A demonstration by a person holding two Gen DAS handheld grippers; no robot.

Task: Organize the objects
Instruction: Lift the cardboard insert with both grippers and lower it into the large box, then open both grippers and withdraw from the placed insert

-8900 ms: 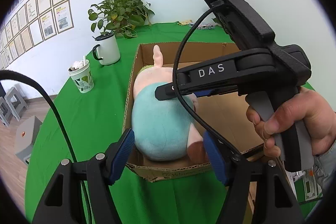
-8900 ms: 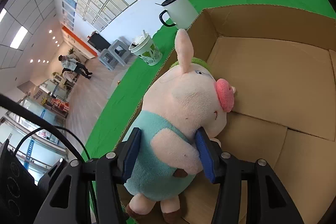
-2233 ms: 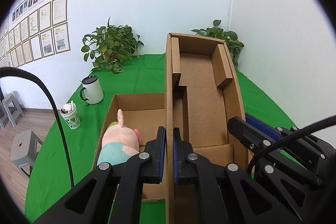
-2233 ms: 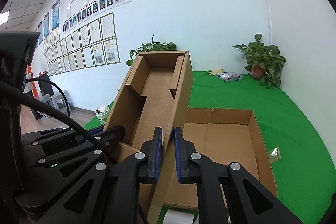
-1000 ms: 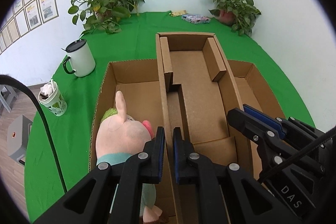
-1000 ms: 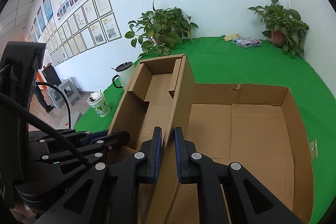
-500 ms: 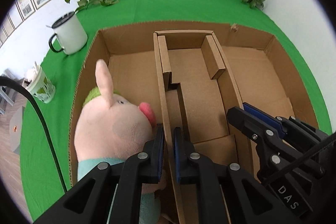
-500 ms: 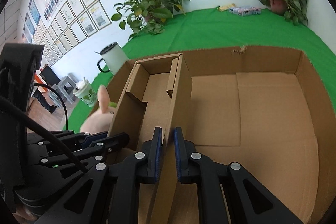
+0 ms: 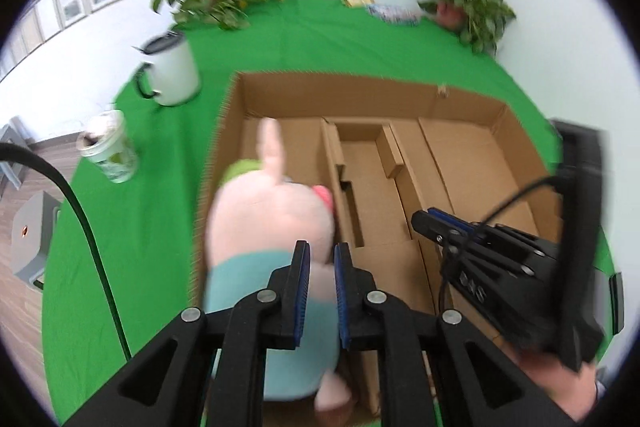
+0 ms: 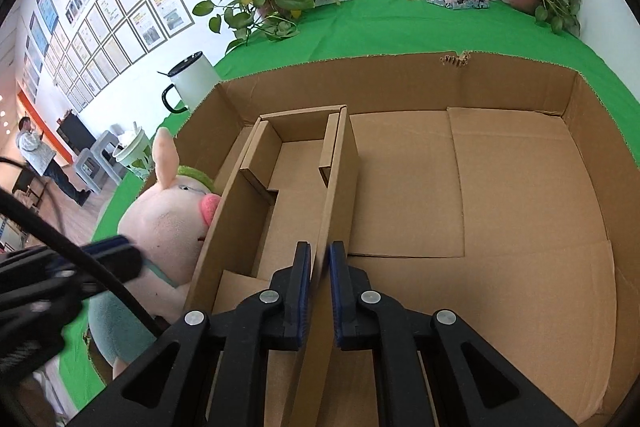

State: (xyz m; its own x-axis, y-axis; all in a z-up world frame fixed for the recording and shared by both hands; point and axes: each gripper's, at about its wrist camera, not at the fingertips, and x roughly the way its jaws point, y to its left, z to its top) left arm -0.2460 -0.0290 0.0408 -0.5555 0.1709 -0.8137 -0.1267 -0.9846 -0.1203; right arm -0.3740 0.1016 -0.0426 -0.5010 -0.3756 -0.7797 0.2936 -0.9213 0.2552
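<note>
- The small box (image 10: 296,195) sits inside the big box (image 10: 520,187), against the plush pig (image 10: 168,219) by its left wall.
- Right gripper (image 10: 319,291) pinches the small box's right wall.
- Left gripper (image 9: 321,287) is narrow, holding nothing.
- Risk: dragging could crush the pig.

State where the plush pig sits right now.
In both views the plush pig lies in the big cardboard box's left end, against the cardboard insert's left wall.

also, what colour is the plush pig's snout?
Pink-red snout on the plush pig, clearest in the right wrist view.
</note>
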